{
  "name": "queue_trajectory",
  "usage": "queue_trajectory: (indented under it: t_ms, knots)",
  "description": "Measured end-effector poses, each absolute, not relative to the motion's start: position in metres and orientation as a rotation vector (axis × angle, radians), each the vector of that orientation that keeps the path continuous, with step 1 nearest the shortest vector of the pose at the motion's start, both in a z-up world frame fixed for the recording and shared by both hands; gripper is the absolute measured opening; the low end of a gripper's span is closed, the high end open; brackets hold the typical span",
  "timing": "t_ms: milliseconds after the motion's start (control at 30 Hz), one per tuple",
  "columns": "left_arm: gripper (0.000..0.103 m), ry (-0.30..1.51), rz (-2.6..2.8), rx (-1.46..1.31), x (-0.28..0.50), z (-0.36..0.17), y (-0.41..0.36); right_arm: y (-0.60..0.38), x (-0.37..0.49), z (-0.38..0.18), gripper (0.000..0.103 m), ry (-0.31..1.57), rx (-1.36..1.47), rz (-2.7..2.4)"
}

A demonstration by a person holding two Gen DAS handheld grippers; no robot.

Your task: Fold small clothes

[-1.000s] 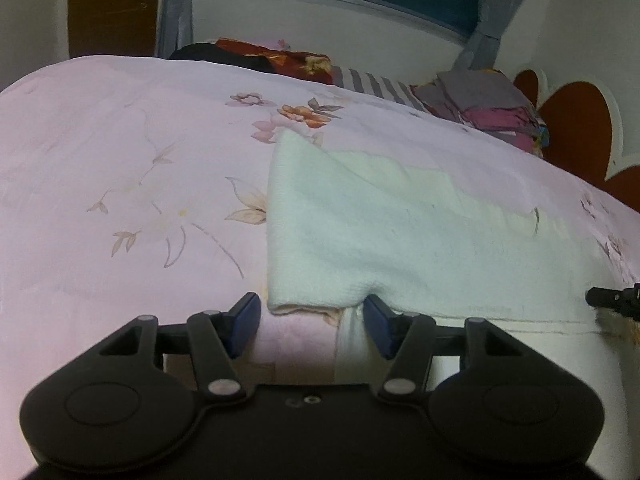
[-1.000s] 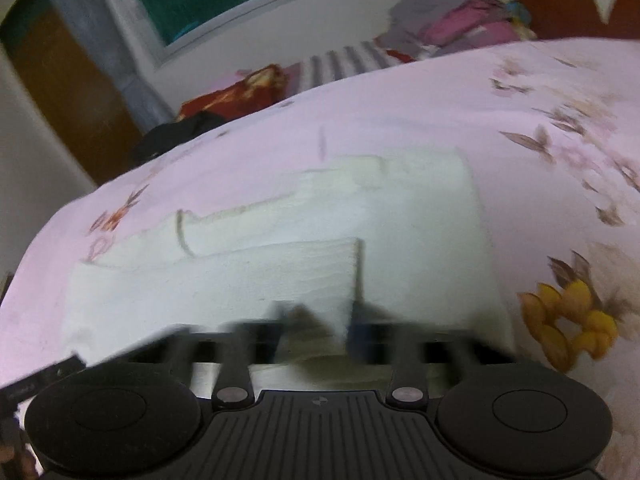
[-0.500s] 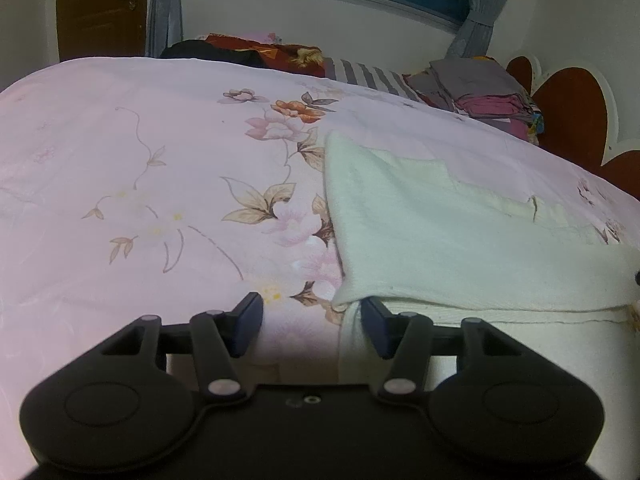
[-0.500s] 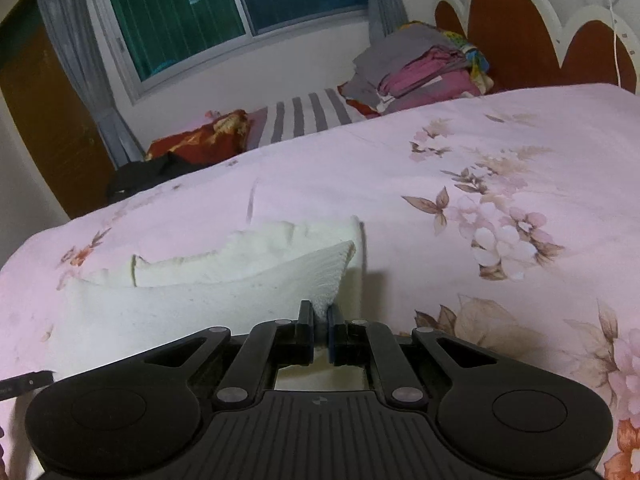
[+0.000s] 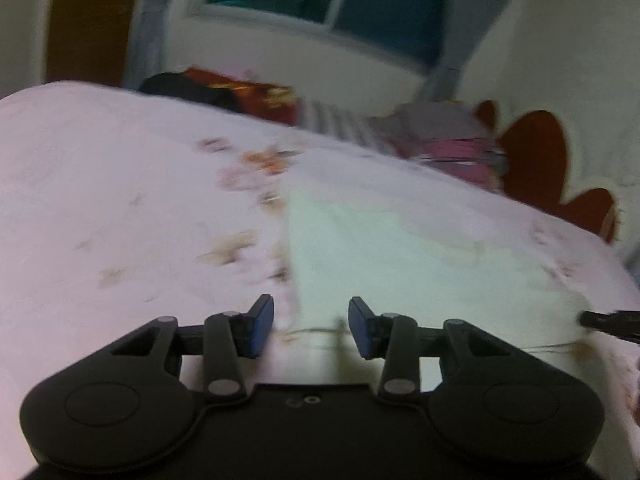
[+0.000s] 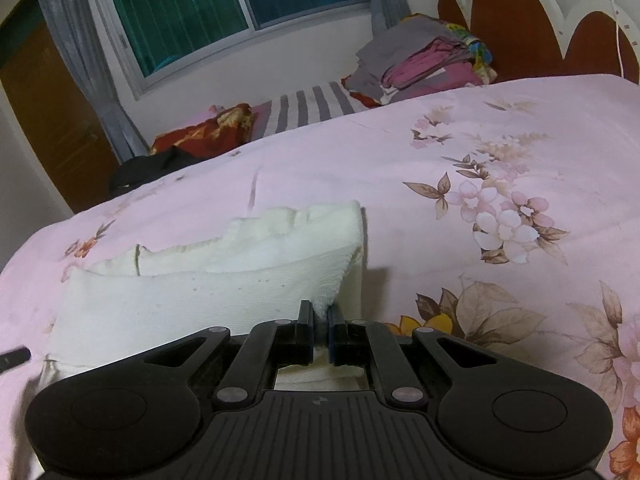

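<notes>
Bed (image 6: 400, 152) w/ pink floral sheet spans both views, well beyond and around the fingers. Pile of folded clothes (image 6: 424, 60) far ahead of the right fingers, by the headboard; not part of this step.

Cream cloth (image 6: 192, 292) lies on the bed, spread ahead and to the left of the right gripper (image 6: 320, 320); one corner lifted and pinched between its fingers (image 6: 306, 320), clenched tight on the fabric. Top layer pulled up toward the fingers, lower layer flat on the sheet, rumpled far edge behind.

Left view blurred. Same cloth (image 5: 420, 256) ahead and to the right of the left gripper (image 5: 311, 326); near left corner just ahead of the gap. Fingers (image 5: 262, 326) spread apart, nothing between them, released.

Handling, as a guess: knit-looking, soft, light, no stiffness; drapes and sags from one held corner, won't slip much off rubber pads but layers may shift vs each other. Best hold at corners/hem, where the fabric is doubled. Probably mid-fold: left needs to close on its near corner so both corners travel together; pulling w/ right only risks a skewed fold.
</notes>
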State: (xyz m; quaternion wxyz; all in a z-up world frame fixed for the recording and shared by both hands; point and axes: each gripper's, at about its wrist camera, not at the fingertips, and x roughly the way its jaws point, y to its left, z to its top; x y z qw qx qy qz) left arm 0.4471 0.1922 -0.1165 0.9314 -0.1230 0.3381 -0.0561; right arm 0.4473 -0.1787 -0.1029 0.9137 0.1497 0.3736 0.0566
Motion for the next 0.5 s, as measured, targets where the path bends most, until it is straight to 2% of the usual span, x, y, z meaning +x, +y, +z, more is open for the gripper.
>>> queue_trajectory:
  t_ms: [133,233,300,400,500]
  knots:
    - [0.034,0.721,-0.133,-0.161,0.466,-0.122,0.169,-0.177,0.448,-0.105,0.006,0.785,0.314,0.113]
    - [0.035,0.707,-0.188,-0.129,0.471,-0.122,0.159,-0.175,0.450,-0.109,0.006,0.798,0.317,0.111]
    - [0.034,0.789,-0.179,-0.109,0.479,-0.138,0.156,-0.174,0.453,-0.114,0.006,0.807,0.311,0.109]
    - [0.034,0.794,-0.179,-0.155,0.477,-0.146,0.165,-0.178,0.457,-0.124,0.006,0.843,0.319,0.084]
    - [0.038,0.805,-0.183,-0.164,0.476,-0.139,0.167,-0.186,0.449,-0.116,0.006,0.788,0.350,0.073]
